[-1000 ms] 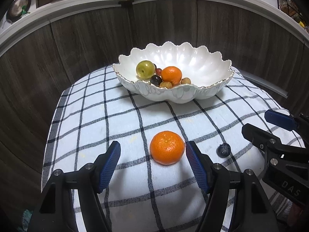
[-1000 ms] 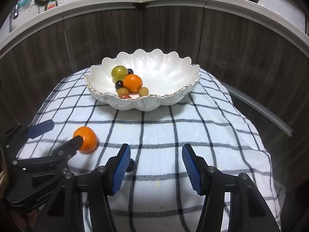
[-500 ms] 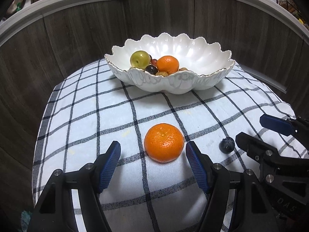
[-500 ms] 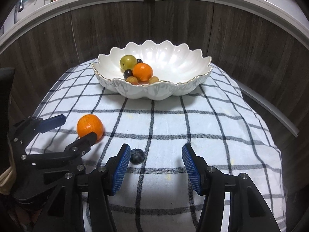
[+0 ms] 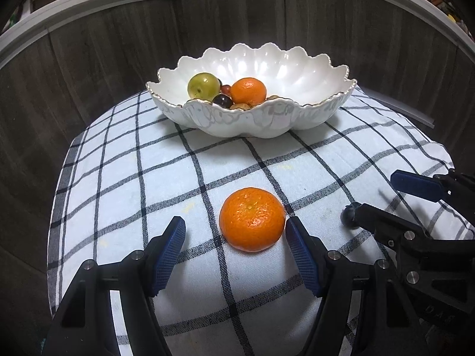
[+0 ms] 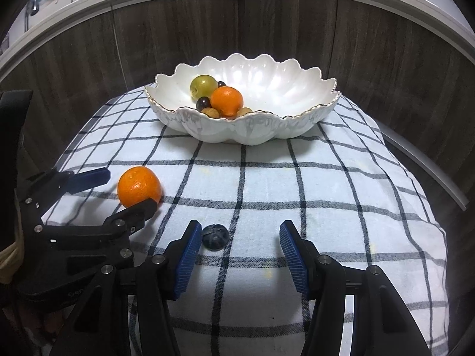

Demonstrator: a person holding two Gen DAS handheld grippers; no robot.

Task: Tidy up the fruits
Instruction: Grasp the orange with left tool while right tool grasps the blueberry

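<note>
The left gripper [image 5: 234,237] is spread wide, its blue pads flanking the mandarin [image 5: 252,219] on the checked cloth [image 5: 124,178]; the right pad sits just beside the fruit, the left pad apart from it. The right gripper [image 6: 236,247] is also spread wide, with the small dark berry [image 6: 215,236] between its pads, just beside the left one. Behind both, the scalloped white bowl [image 6: 297,124] holds a second mandarin [image 6: 226,100], a green fruit [image 6: 203,86] and smaller pieces.

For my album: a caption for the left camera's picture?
Open left gripper flanks a tangerine before the fruit bowl.
</note>
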